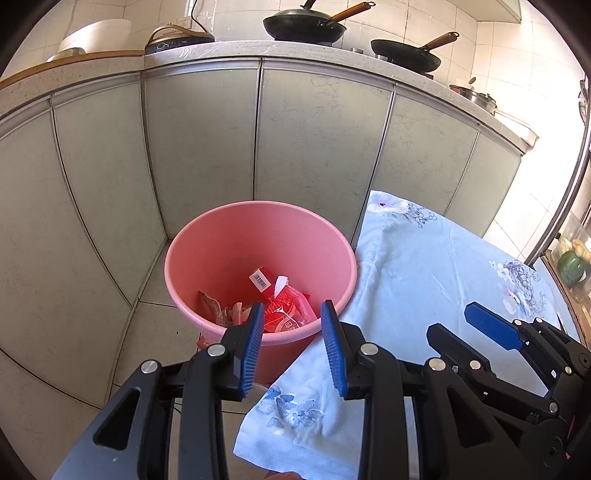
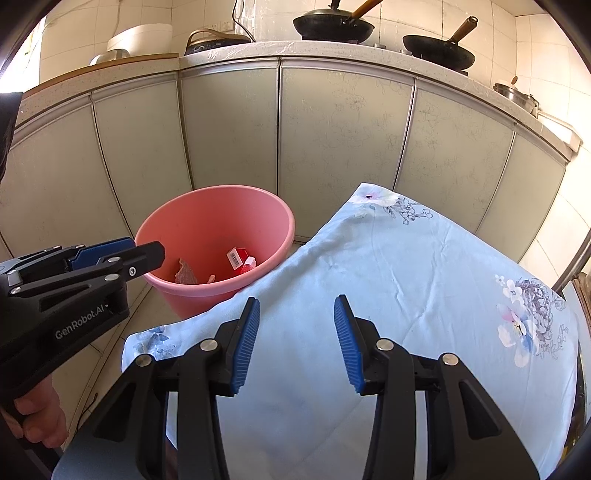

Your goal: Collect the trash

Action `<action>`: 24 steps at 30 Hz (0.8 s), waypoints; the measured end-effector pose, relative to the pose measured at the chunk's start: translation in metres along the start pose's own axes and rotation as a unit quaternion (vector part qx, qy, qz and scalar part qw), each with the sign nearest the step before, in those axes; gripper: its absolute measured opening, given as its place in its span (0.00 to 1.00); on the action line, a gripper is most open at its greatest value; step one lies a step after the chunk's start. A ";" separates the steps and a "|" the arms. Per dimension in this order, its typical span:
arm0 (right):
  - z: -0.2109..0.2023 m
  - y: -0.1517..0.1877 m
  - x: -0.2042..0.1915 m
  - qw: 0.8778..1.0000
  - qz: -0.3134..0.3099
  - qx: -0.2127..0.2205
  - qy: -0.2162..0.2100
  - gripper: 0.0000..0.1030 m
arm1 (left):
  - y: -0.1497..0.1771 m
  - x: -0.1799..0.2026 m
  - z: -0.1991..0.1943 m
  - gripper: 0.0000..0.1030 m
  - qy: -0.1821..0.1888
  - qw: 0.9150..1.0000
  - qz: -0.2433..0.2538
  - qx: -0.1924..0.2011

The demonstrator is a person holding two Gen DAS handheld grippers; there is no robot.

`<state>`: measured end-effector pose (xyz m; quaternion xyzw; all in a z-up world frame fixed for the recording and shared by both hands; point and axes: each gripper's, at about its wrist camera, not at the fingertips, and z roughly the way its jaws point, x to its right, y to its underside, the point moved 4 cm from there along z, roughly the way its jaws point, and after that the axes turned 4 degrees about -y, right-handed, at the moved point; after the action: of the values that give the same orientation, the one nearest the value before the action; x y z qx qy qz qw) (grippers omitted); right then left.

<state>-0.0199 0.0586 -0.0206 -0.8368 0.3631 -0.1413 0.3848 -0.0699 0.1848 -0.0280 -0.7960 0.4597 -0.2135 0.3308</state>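
Note:
A pink bucket (image 1: 221, 251) stands on the tiled floor against the cabinets, holding red wrappers (image 1: 286, 310), a small red box with a barcode (image 1: 261, 278) and brownish scraps (image 1: 214, 308). My left gripper (image 1: 292, 310) hovers over the bucket's near rim, open, with nothing between its blue pads. In the right wrist view the bucket (image 2: 207, 221) sits left of a table under a light blue flowered cloth (image 2: 406, 277). My right gripper (image 2: 297, 306) hangs open and empty above that cloth. The left gripper (image 2: 122, 254) shows at the left edge, held by a hand (image 2: 40, 417).
Grey cabinet doors (image 1: 203, 140) rise right behind the bucket. The counter above carries two black woks (image 1: 304, 24), an induction cooker (image 1: 179, 38) and a steel pot (image 1: 478, 98). The cloth's corner (image 1: 288, 406) hangs down beside the bucket.

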 end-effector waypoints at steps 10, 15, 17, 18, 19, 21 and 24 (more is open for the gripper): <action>-0.001 0.001 0.001 1.000 0.000 0.001 0.001 0.41 | 0.000 0.000 0.000 0.30 0.000 1.000 0.001 0.001; -0.001 0.001 0.001 1.000 0.000 0.000 0.002 0.41 | 0.001 0.001 -0.001 0.30 0.000 1.000 0.002 0.000; -0.001 0.001 0.001 1.000 0.000 0.000 0.001 0.41 | 0.000 0.002 -0.002 0.30 0.001 1.000 0.003 0.001; -0.001 0.001 0.001 1.000 0.000 0.000 0.002 0.41 | 0.000 0.002 -0.002 0.30 0.001 1.000 0.004 0.001; -0.001 0.001 0.001 1.000 0.000 0.000 0.002 0.41 | 0.000 0.002 -0.002 0.30 0.002 1.000 0.004 0.000; -0.001 0.002 0.001 1.000 0.000 -0.001 0.002 0.41 | 0.000 0.002 -0.002 0.30 0.001 1.000 0.005 0.000; -0.001 0.002 0.001 1.000 0.000 0.000 0.002 0.41 | 0.001 0.001 -0.002 0.30 0.002 1.000 0.005 -0.001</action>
<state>-0.0211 0.0565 -0.0212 -0.8366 0.3637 -0.1428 0.3839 -0.0709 0.1827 -0.0270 -0.7935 0.4644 -0.2132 0.3305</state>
